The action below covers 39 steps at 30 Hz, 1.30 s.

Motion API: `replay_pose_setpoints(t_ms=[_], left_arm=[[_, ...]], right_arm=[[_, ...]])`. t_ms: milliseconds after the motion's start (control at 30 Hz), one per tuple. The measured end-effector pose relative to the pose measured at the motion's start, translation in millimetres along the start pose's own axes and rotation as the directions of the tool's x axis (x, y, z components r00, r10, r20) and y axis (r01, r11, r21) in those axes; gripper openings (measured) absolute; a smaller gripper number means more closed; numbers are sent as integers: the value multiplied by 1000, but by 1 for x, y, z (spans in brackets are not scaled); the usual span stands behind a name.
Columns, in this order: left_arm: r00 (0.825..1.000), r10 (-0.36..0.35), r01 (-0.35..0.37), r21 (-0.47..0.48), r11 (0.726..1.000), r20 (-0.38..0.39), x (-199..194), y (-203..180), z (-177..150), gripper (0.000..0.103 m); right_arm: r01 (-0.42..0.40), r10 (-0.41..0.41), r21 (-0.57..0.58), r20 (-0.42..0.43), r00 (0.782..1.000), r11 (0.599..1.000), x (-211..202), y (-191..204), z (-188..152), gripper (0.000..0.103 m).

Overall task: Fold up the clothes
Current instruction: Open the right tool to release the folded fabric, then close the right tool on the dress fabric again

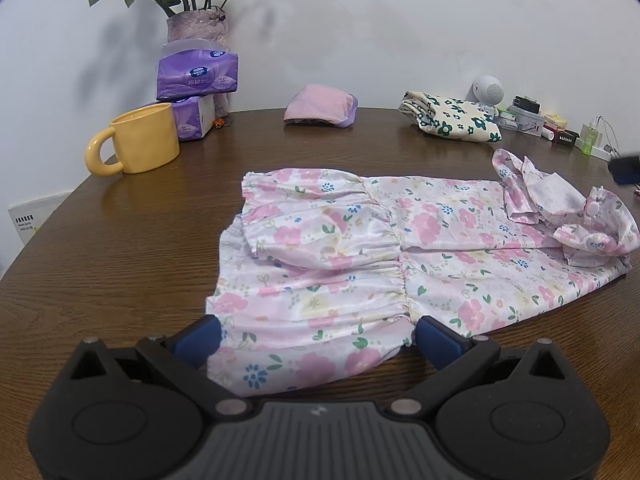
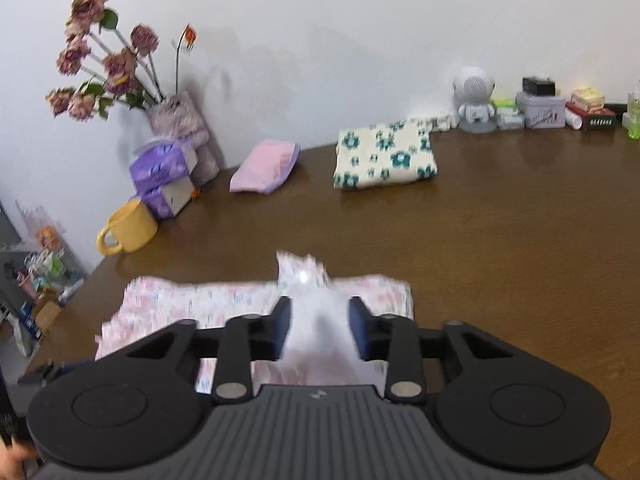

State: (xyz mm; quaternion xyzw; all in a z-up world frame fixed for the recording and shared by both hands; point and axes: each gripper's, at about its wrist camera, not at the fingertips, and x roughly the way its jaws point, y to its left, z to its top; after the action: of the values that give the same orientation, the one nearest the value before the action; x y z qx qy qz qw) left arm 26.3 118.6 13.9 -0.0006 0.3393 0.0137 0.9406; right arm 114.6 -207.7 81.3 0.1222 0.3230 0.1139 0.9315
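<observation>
Two purple tissue packs [image 1: 197, 80] stand stacked at far left against the wall, white print on the top pack too small to read. A white card [image 1: 30, 220] at the left table edge carries a black text strip, illegible. A small logo mark sits on each gripper body, not legible as a brand. Boxes and a tin [image 2: 540, 110] at far right show labels, blurred.

Task item: floral dress [image 1: 400, 256], white satin-like fabric w/ pink flowers, blue blossoms and green leaves. It lies lengthwise across the brown wood table [image 1: 100, 272], skirt end toward near left, collar end w/ ruffles and cloth-covered buttons at right. Gathered seam runs across the middle. One long side looks folded over onto the body. Sleeve cuff lies on top, centre.

Left gripper [image 1: 316, 336]: fingers spread wide apart, one either side of the near skirt hem; cloth lies between them, not pinched.

Right gripper [image 2: 319, 330]: fingers closed in on a bunch of the dress fabric [image 2: 316, 320], which stands up between them; view blurred.

Other items, far side: yellow mug [image 1: 140, 140] near the tissue packs, vase of dried roses [image 1: 196, 24] behind them, folded pink garment [image 1: 320, 110] centre, folded cream garment w/ green flowers [image 1: 452, 120] right, white astronaut figure [image 2: 474, 98] by the wall.
</observation>
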Motion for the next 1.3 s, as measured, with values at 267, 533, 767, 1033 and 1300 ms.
replay_pose_setpoints(t_ms=[267,533,767,1033,1300], left_arm=[[1000,9,-9,-7,1000,-1,0,-1,0,103],[1000,9,-9,-7,1000,-1,-1,-1,0,103],[1000,9,-9,-7,1000,-1,-1,-1,0,103],[1000,9,-9,-7,1000,-1,-1,0,0,103],[1000,8,-8,-6,1000,-1,-1,-1,0,103]], right_arm=[[-56,52,-81,-50,997,995,15,18,-35,18],[-36,29,-125,-59,998,992,44,38,-48,15],[-80,83,-78,32,996,994,13,23,-37,29],[-45,47,-24,101,994,999,-39,-30,-38,71],[-102,120,-363,28,992,926,-43,-2,-68,58]])
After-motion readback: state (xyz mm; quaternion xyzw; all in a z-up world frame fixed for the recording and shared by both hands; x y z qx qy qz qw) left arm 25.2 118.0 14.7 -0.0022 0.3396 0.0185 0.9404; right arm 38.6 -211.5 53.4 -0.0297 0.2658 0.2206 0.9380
